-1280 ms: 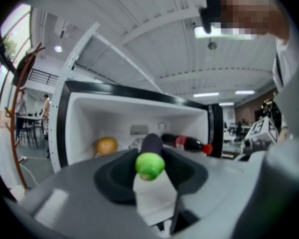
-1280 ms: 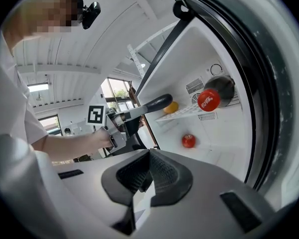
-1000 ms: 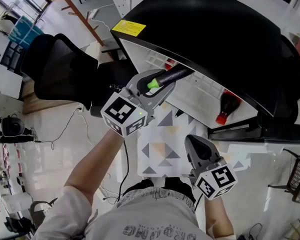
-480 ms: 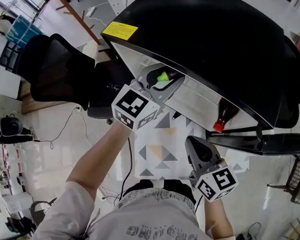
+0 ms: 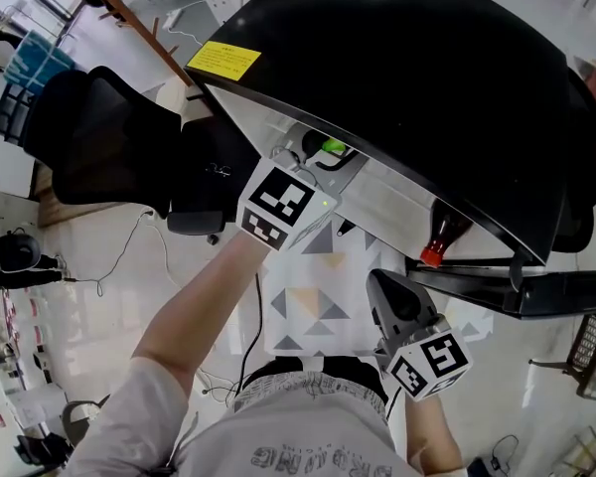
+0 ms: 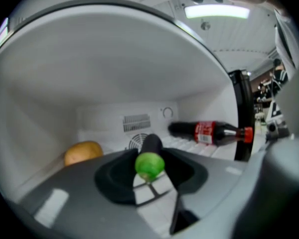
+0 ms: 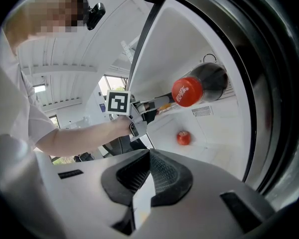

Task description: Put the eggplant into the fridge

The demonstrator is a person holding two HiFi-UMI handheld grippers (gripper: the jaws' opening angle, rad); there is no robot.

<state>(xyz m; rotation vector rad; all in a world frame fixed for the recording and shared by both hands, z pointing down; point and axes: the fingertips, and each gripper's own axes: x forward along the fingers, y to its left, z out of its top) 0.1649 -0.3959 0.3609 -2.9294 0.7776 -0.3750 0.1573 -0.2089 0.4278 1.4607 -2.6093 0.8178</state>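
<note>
The left tool [image 6: 149, 176] is clamped on the eggplant [image 6: 150, 157] and reaches inside the open fridge [image 5: 407, 78]. The eggplant's long axis runs along the line the tool points: the green cap faces back toward the tool's body and the dark body leads toward the rear wall. It hangs just above the fridge floor [image 6: 192, 145]; whether it touches cannot be told. Straight ahead lies a free strip of floor, with a yellow item [image 6: 82, 152] off to the left at the back and a bottle [image 6: 207, 132] on its side to the right, cap toward the door opening. The set-down likely turns on lowering the eggplant lengthwise into that strip, between the two and apart from both. The right tool [image 7: 149, 183] hangs outside, lower and nearer the person, jaws drawn together on nothing, so the left is the nearer one.
</note>
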